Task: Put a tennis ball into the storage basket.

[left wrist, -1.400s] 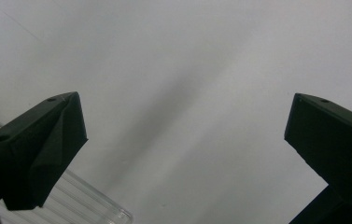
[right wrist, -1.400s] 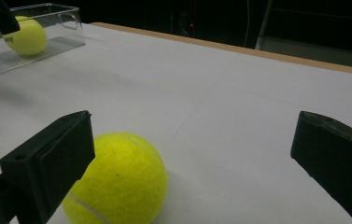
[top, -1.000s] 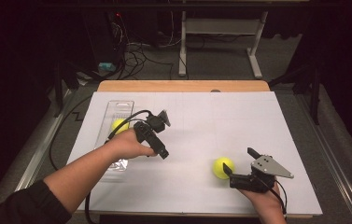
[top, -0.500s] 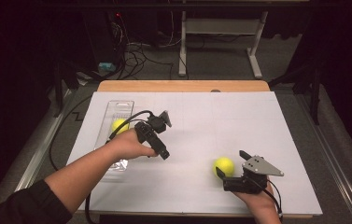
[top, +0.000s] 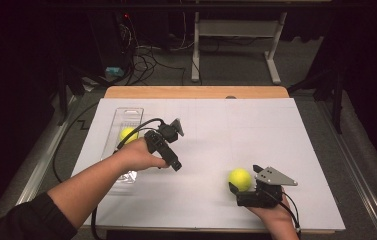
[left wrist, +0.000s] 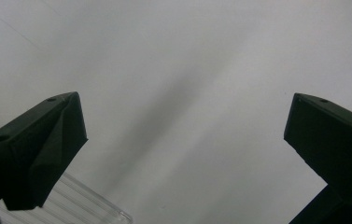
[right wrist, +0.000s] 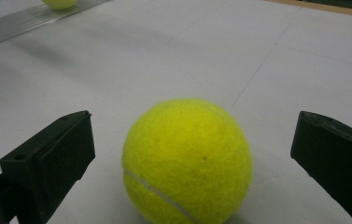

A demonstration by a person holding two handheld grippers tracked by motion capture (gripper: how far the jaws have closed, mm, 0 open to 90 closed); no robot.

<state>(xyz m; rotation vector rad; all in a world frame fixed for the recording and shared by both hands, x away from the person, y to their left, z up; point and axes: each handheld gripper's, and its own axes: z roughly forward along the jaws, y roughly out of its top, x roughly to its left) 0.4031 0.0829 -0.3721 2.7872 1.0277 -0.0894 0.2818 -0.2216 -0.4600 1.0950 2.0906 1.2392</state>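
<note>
Tennis ball (right wrist: pixel 186 161) sits between the wide-spread right tongs (right wrist: pixel 187 154), untouched; left tongs (left wrist: pixel 183 140) also wide

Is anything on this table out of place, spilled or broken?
Nothing looks spilled or damaged. One tennis ball sits in the clear tray, while a second tennis ball lies loose on the white table cover, between the open jaws of the right tool.

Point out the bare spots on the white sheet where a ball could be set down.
Free: the far right of the white sheet, and the middle strip between left gripper and tennis ball. Crowded: the clear tray at left, and around the right gripper.
</note>
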